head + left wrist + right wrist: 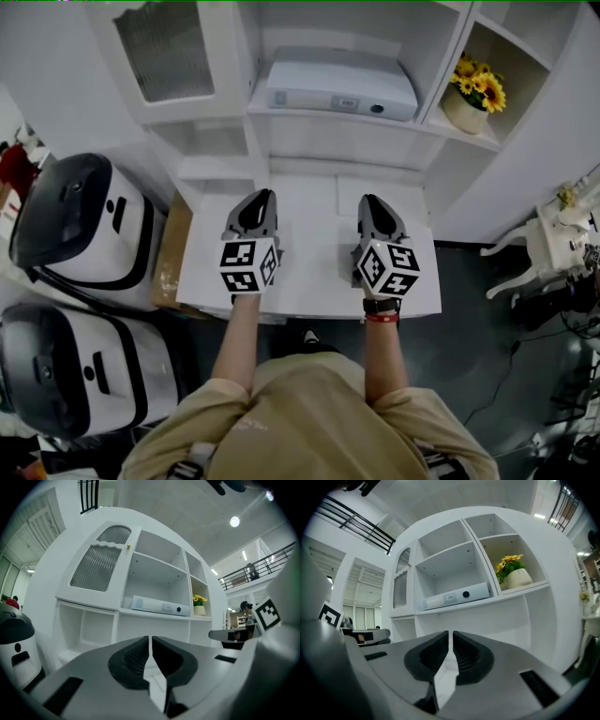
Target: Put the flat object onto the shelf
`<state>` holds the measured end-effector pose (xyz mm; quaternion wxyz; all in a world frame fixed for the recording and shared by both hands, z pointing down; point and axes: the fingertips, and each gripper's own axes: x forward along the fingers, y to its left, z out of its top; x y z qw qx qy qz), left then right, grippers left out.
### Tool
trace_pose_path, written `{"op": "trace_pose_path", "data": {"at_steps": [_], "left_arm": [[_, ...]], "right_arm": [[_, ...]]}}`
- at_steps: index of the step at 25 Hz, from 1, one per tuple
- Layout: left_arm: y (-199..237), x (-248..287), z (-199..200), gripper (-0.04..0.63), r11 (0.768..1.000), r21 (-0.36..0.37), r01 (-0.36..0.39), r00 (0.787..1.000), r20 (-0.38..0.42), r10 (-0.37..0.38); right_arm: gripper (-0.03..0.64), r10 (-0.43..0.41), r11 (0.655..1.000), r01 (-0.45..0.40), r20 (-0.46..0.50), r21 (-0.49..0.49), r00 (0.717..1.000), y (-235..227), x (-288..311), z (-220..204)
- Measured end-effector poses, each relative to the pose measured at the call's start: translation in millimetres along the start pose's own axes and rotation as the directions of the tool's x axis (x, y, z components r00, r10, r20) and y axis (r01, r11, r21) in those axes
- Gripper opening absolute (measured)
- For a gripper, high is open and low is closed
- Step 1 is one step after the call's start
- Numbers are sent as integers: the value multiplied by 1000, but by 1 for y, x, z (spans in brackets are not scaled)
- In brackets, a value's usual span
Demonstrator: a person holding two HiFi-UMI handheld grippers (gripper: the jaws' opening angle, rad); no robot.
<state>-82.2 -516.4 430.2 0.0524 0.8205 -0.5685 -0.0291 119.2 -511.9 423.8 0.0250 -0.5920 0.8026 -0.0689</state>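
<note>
A flat white case [339, 86] with a label and a dark round spot on its front lies on the middle shelf [328, 120] of a white cabinet. It also shows in the left gripper view, case [159, 605], and in the right gripper view, case [457, 596]. My left gripper [255, 199] and right gripper [372, 202] hang side by side over the cabinet's white lower ledge [309, 272], below and in front of the case. Both point level at the cabinet. The left gripper [150, 641] and the right gripper [450, 637] are both shut, with nothing between the pads.
A pot of yellow flowers [476, 94] stands in the right compartment. A ribbed-glass door [169, 52] closes the upper left one. Two white and black machines [80, 225] stand on the floor at the left beside a cardboard box [172, 248]. White ornate furniture [553, 239] is at the right.
</note>
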Motion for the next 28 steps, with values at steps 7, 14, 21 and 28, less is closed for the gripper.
{"op": "trace_pose_path", "data": {"at_steps": [7, 14, 21, 28], "left_arm": [[-5, -10, -10, 20, 998, 54, 10, 1000, -10, -9], [-13, -10, -8, 20, 998, 61, 35, 999, -4, -35], [-17, -5, -21, 20, 998, 52, 40, 999, -22, -39], [-21, 10, -34, 20, 999, 36, 34, 999, -35, -33]], "right_arm": [[31, -18, 999, 18, 3, -32, 1000, 7, -12, -5], [29, -24, 999, 25, 14, -33, 1000, 7, -16, -5], [31, -54, 998, 54, 10, -26, 998, -7, -20, -12], [31, -55, 998, 54, -11, -38, 998, -22, -13, -21]]}}
